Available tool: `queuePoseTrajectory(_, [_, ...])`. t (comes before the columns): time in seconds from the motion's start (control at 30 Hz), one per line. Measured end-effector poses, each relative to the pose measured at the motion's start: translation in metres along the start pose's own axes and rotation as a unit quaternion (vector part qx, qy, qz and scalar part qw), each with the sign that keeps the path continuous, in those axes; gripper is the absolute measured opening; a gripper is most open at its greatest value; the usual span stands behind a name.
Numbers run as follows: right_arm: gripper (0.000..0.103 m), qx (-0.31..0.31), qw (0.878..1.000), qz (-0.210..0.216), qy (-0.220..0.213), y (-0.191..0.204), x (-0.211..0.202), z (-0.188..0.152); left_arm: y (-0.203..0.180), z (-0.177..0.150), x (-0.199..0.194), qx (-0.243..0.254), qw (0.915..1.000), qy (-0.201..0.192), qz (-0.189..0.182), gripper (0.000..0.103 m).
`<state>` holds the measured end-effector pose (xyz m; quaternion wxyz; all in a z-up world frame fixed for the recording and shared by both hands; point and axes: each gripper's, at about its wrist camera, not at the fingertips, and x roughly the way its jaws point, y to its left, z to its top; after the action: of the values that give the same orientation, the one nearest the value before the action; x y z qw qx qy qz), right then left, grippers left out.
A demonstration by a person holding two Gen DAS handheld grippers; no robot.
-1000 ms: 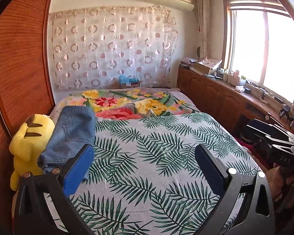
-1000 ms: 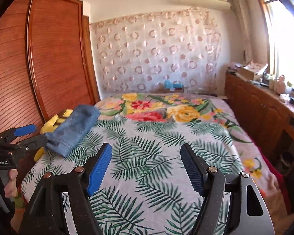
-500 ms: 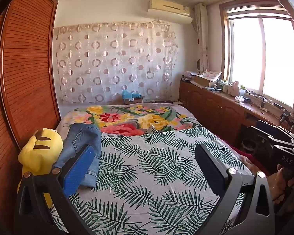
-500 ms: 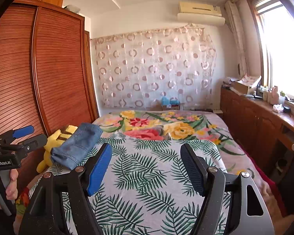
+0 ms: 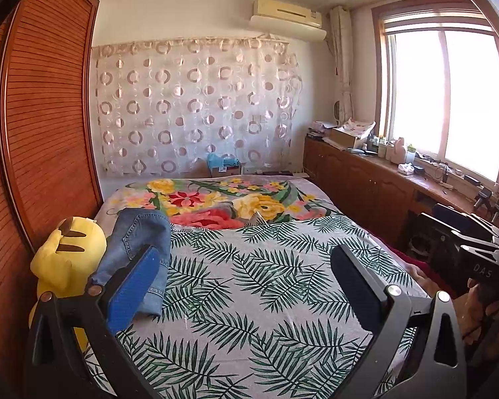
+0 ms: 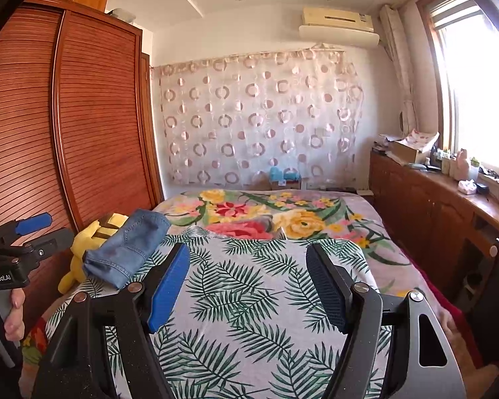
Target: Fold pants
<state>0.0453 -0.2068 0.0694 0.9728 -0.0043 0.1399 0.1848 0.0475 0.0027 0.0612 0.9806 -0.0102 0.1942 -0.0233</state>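
Pants (image 5: 139, 252) are lying already folded into a compact denim bundle at the left edge of the bed (image 5: 249, 299), leaning against a yellow plush toy (image 5: 66, 259) that is sitting between the bed and the wardrobe (image 5: 46, 133).

Starting from the tools: the left hand-held gripper (image 5: 246, 286) is hovering above the palm-leaf bedspread with its jaws spread wide and nothing between them; its blue pad is overlapping the bundle in the left wrist view, but whether it is touching the denim cannot be told. The right hand-held gripper (image 6: 249, 286) is likewise released and empty, pointing along the bed toward the floral blanket (image 6: 266, 216) and the dotted curtain (image 6: 259, 116) beyond. To its left, the person's left hand is showing, gripping the other tool's handle.

Judging from the tidy bundle and both tools standing free of it, the folding itself is looking finished, and the work is sitting at its closing step. Any further move would only call for pulling back, or for nudging the bundle square if it is slumping toward the toy.

The underside of the bundle and its far edge are hidden, so the neatness of the inner layers is staying unknown. The near end of the bed is being cut off by the tool bodies.
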Motion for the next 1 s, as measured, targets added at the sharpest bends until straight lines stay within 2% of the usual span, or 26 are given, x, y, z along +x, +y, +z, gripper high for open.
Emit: queuePoseTrajectory(1.0, [0.074,-0.003,1.000,0.003,-0.003,-0.0027,0.0013,-0.0013,-0.0010,-0.0021,-0.0045,-0.001,1.0000,-0.001,0.001,0.103])
